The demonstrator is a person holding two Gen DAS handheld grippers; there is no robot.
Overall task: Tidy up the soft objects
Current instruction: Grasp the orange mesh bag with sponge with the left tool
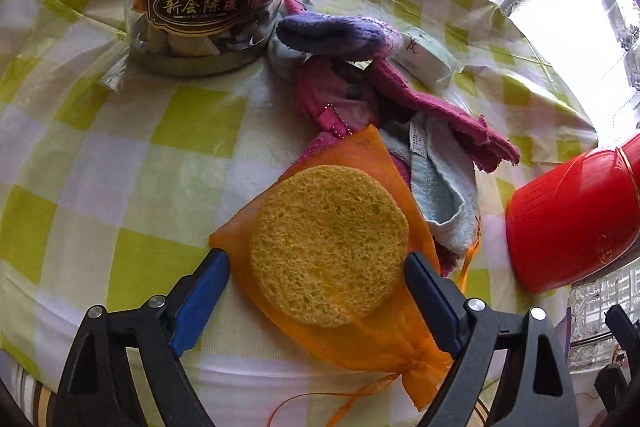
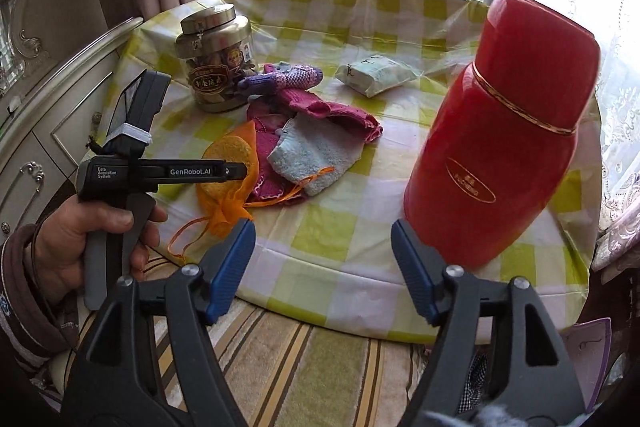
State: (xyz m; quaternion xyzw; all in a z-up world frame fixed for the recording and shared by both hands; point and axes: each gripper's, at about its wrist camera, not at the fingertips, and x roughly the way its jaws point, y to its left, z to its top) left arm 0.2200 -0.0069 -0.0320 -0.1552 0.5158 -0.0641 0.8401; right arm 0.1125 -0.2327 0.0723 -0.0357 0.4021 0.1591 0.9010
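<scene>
Left claw (image 1: 316, 291) wide open, nothing held. Sponge (image 1: 328, 243) sits right between its fingers, a round disc so no long axis to line up with. It lies on the orange pouch (image 1: 384, 347), whose drawstring neck trails back toward the claw's right finger. The left finger stands clear of the sponge rim with a strip of pouch between; the right finger looks close to the rim or just touching, hard to call through the fisheye. Pads not pressing. Claw points steeply down at the disc, so the likely next move is straight down and close.

Right claw (image 2: 322, 259) also open and empty, hanging off the near table edge above the striped fabric. From it, the sponge and pouch lie ahead and to the left, with the left claw's body crossing in front of them. So the left hand (image 2: 80, 247) is clearly nearer to the sponge.

Beyond the left claw's fingers: blue towel (image 1: 440, 195) ahead-right, touching the pouch edge, then the pink knit (image 1: 432, 107) piled over it, then the purple sock (image 1: 340, 35) farther on beside the jar (image 1: 200, 7).

Red flask (image 2: 504, 131) stands just ahead-right of the right claw, near its right finger. Wrapped packet (image 2: 376, 75) far back on the table (image 2: 320, 227).
</scene>
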